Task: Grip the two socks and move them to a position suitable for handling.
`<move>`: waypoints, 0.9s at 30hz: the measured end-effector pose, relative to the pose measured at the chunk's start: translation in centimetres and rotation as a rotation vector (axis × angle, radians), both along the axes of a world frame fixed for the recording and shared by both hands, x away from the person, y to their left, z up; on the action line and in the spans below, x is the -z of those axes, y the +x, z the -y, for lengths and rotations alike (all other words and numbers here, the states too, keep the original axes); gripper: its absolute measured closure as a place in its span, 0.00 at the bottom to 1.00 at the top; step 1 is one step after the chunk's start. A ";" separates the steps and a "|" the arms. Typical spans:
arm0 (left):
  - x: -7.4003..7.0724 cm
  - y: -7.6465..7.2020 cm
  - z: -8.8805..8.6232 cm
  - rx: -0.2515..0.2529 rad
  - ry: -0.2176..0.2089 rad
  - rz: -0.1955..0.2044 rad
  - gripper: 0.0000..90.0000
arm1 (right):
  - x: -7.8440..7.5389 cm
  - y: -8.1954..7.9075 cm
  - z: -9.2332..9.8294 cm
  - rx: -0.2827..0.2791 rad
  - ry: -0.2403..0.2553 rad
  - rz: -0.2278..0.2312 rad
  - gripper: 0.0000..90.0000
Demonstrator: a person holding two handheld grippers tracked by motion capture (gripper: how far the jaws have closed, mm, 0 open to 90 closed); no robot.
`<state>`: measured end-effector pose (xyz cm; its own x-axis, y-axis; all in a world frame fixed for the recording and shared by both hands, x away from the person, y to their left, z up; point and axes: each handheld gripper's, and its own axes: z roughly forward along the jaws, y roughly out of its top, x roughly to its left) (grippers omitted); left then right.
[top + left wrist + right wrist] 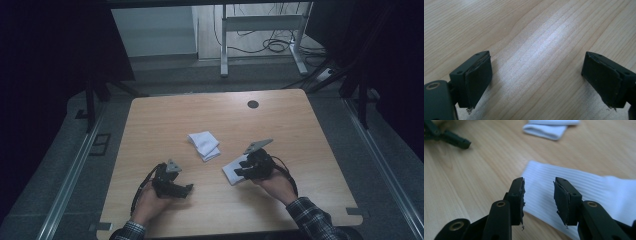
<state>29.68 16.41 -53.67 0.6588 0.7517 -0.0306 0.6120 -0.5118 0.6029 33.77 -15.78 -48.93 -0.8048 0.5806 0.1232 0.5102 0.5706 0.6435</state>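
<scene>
A flat white ribbed sock (231, 171) (584, 185) lies on the wooden table (165, 115), right of the middle and near the front. My right gripper (244, 171) (539, 195) hovers over its near edge. The jaws stand partly apart with only air between the pads, so it is open. A second white sock, folded (204, 145) (549, 130), rests at the table's middle. My left gripper (186, 189) (536, 80) sits low over bare wood at the front left, jaws wide open and holding nothing. It also appears as a dark shape in the right gripper view (449, 137).
A dark round hole (253, 104) marks the table's far edge. Beyond the table stand a white desk frame (260, 30) and floor cables (272, 45). Dark stands flank the table on both sides. Bare wood lies between the two grippers.
</scene>
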 end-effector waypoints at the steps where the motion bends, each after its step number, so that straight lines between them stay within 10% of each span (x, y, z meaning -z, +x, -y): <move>1: 0.0 0.0 0.0 0.000 0.000 0.000 0.11 | 0.2 -0.2 -0.6 -0.016 -0.007 0.000 0.67; 15: 0.0 0.0 0.0 -0.004 -0.002 -0.002 0.11 | 3.2 -1.0 -3.5 -0.078 -0.095 0.024 0.60; 21: 0.0 0.0 0.1 -0.004 -0.001 -0.002 0.11 | 3.2 -1.2 -3.4 -0.055 -0.137 0.063 0.85; 27: 0.0 0.0 0.0 -0.004 -0.001 -0.001 0.11 | 3.1 -1.0 -3.2 -0.044 -0.141 0.048 0.90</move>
